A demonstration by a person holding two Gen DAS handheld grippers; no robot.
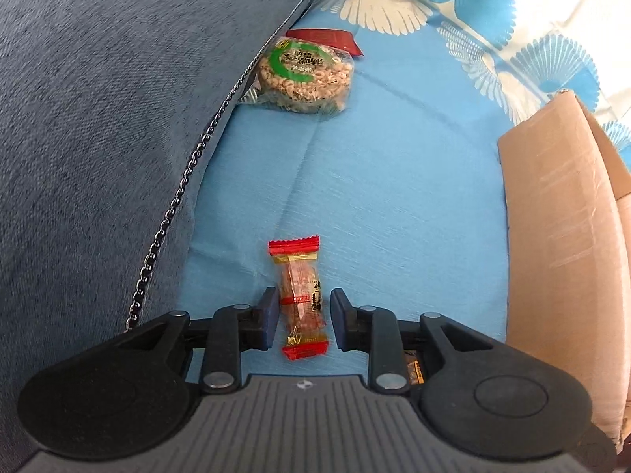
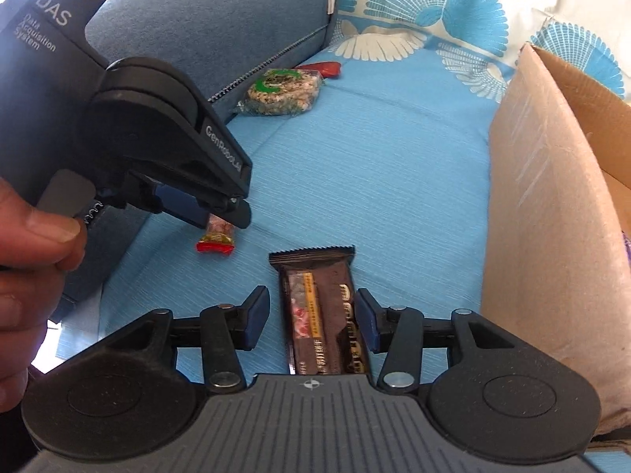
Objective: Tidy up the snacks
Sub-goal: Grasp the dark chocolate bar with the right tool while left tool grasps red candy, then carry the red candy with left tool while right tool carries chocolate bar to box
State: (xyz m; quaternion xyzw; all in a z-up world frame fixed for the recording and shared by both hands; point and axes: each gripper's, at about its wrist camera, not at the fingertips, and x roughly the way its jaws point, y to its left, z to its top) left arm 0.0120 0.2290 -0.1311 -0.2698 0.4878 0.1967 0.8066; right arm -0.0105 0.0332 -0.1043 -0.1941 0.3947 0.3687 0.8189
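Observation:
A small red-ended candy bar (image 1: pixel 301 299) lies on the blue sheet between the open fingers of my left gripper (image 1: pixel 301 309); the pads stand on either side of it, with small gaps. It also shows in the right wrist view (image 2: pixel 217 236), partly hidden under the left gripper (image 2: pixel 215 213). A dark brown snack bar (image 2: pixel 321 315) lies between the open fingers of my right gripper (image 2: pixel 311 313); the right pad is close to it. A round rice cracker pack (image 1: pixel 303 75) with a green ring and a red packet (image 1: pixel 327 39) lie far back by the cushion.
An open cardboard box (image 1: pixel 560 244) stands at the right, also in the right wrist view (image 2: pixel 552 205). A grey-blue cushion (image 1: pixel 98 118) with a zipper fills the left. Patterned blue and white fabric (image 1: pixel 493 12) lies behind.

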